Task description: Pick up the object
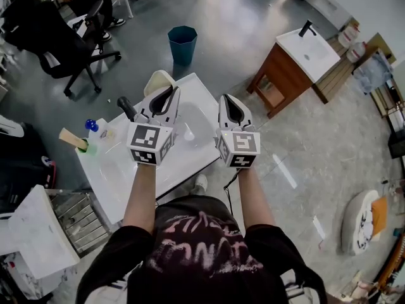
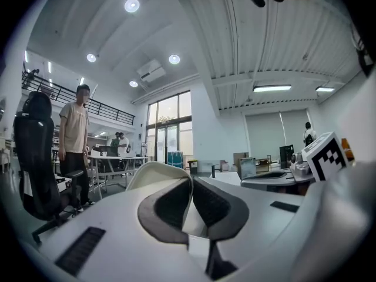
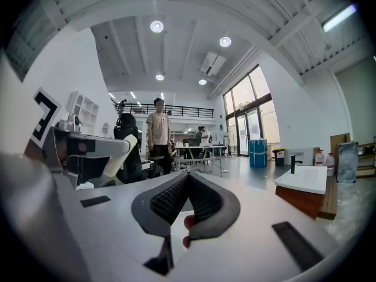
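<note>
Closest to its own camera, the left gripper (image 2: pixel 191 181) has its dark ribbed pads (image 2: pixel 171 205) drawn together at the tips. From what I can see they pinch the edge of a cream-white curved shell (image 2: pixel 154 171). It is smooth, matt and arched like a scoop, and it rises behind the left-hand pad up to the point where the tips meet. In the head view the shell sits just past that gripper's tips, in the air over the far edge of the white tabletop (image 1: pixel 126 176).

I read the right gripper (image 3: pixel 188 175) as closed too, its tips touching with nothing pinched there. Two small red spots (image 3: pixel 188 221) show lower down in the gap between its pads, and I cannot tell what they are. Both grippers are held side by side above the tabletop.

On the tabletop's left part lie a black handle-like piece (image 1: pixel 126 108), a small blue object (image 1: pixel 91 125) and a wooden-handled brush (image 1: pixel 73 139).

Around it is a grey concrete floor (image 1: pixel 221 37). A teal bin (image 1: pixel 182 43) stands beyond the table, a black office chair (image 1: pixel 63 49) to the left and a wooden vanity with a white sink top (image 1: pixel 288 68) to the right. Both gripper views show a tall hall with ceiling lights, large windows and people standing by distant desks.
</note>
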Demonstrator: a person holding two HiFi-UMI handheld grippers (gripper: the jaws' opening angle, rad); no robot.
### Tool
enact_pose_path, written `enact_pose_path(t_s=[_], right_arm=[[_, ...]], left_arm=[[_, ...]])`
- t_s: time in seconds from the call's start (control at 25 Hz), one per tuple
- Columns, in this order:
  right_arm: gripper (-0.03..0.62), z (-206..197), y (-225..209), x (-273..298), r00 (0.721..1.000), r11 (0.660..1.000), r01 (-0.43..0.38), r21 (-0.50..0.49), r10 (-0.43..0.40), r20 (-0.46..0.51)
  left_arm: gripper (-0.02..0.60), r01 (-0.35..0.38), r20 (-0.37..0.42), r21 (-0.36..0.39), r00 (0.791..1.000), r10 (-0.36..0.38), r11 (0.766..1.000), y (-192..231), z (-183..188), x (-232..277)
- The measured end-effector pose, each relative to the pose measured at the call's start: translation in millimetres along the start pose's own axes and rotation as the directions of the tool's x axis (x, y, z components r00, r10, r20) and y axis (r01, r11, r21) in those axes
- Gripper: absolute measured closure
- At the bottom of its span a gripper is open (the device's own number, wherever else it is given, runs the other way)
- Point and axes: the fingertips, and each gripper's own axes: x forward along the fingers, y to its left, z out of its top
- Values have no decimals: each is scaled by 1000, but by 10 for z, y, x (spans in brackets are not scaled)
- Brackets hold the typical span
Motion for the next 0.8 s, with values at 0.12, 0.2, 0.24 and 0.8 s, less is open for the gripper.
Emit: enact_pose_path(t_s=[0.12, 0.2, 0.24, 0.8], right_arm=[[579, 20, 36, -45, 1000, 1000, 3, -6, -3, 4], [579, 47, 40, -85, 1000, 1000, 6, -8, -6, 10], [579, 64, 37, -105, 1000, 1000, 8, -8, -8, 15], [579, 206, 80, -306, 999, 1000, 19, -21, -18, 46]], left_arm=[[548, -1, 8, 5, 1000, 1, 1000, -9, 24, -58], [548, -1, 13, 14, 1000, 1, 1000, -28, 47, -89], [548, -2, 14, 18, 1000, 2, 1000, -38, 57, -102], [548, 3, 36, 27, 999, -4, 1000, -151, 131, -289]])
